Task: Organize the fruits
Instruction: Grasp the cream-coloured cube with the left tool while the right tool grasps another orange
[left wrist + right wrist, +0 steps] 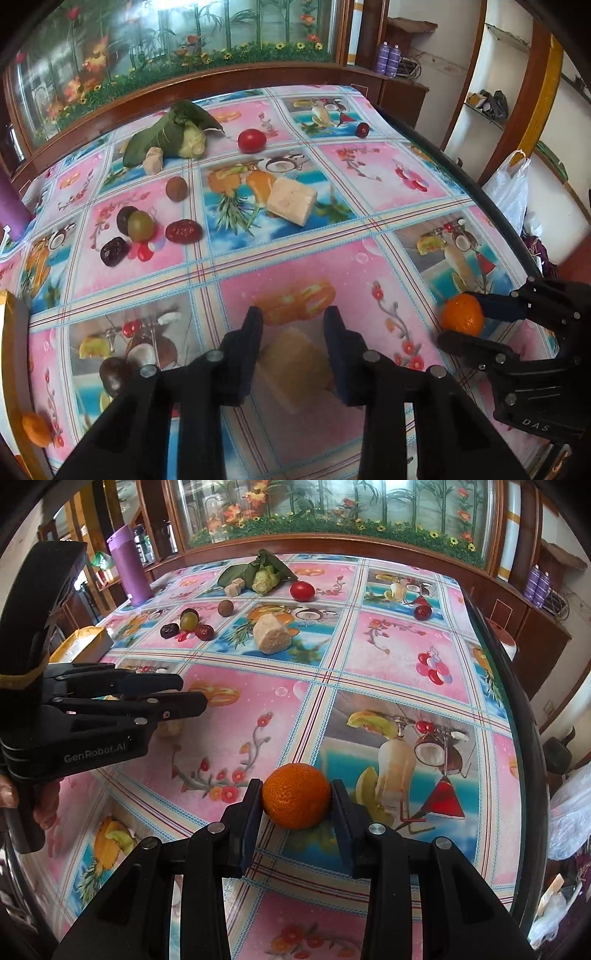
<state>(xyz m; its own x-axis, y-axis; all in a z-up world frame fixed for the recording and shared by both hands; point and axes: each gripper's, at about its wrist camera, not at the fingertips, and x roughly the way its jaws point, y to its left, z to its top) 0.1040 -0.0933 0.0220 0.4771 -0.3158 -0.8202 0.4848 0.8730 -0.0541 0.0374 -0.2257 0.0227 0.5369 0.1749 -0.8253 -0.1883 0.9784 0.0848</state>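
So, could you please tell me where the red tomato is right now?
The red tomato lies at the table's far end, just right of the leafy cauliflower in the right wrist view, with the beige block nearer the camera.

Orange [296, 796]: round, pebbled skin, on the bench [399, 657] near its right edge. Second orange [36, 428] at the near left edge. Tomato [302, 590], red, far centre. Green grape [189, 620] touching a dark fruit; red date [204, 632] and dark date [169, 630] beside them. Brown round fruit [225, 608] just behind
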